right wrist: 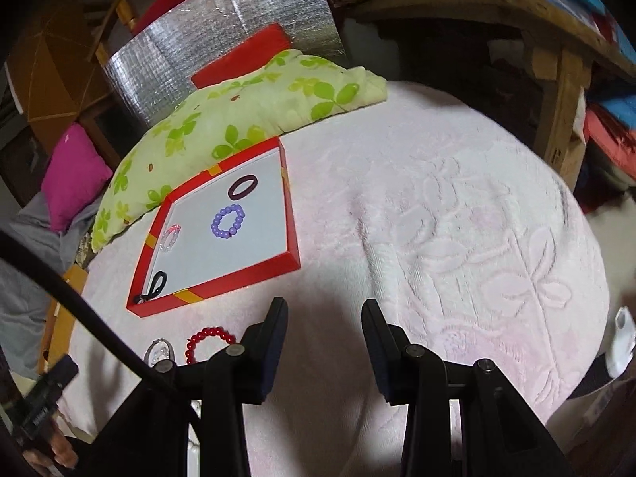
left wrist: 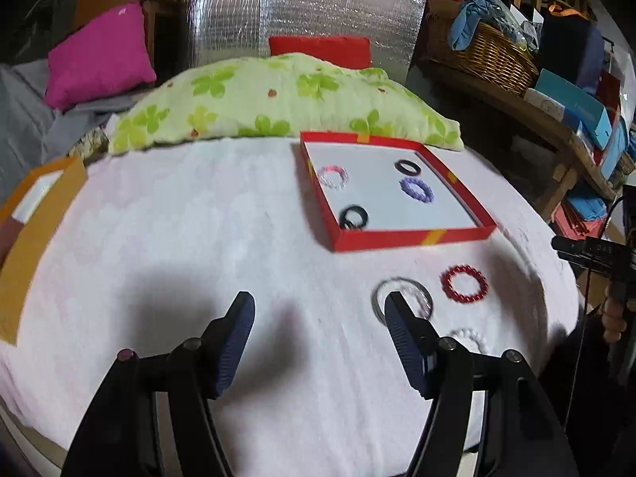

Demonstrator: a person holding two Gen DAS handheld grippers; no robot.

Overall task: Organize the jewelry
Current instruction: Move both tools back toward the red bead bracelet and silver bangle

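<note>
A red box (left wrist: 397, 238) with a white floor lies on the pink blanket (left wrist: 198, 238). Inside it are a purple bead bracelet (left wrist: 417, 190), a pink-clear bracelet (left wrist: 334, 177), a black ring (left wrist: 406, 167) and a black hair tie (left wrist: 353, 216). In front of the box lie a red bead bracelet (left wrist: 464, 283), a clear bracelet (left wrist: 401, 298) and a white bead bracelet (left wrist: 469, 338). My left gripper (left wrist: 318, 306) is open and empty; its right finger overlaps the clear bracelet. My right gripper (right wrist: 324, 306) is open over bare blanket, right of the red box (right wrist: 238, 282) and the red bead bracelet (right wrist: 206, 340).
A green floral pillow (left wrist: 278, 99) lies behind the box. An orange box (left wrist: 35, 230) sits at the blanket's left edge. A magenta cushion (left wrist: 99, 55), a silver foil panel (left wrist: 298, 12), and a wooden bench (left wrist: 556, 131) with a wicker basket (left wrist: 489, 55) ring the bed.
</note>
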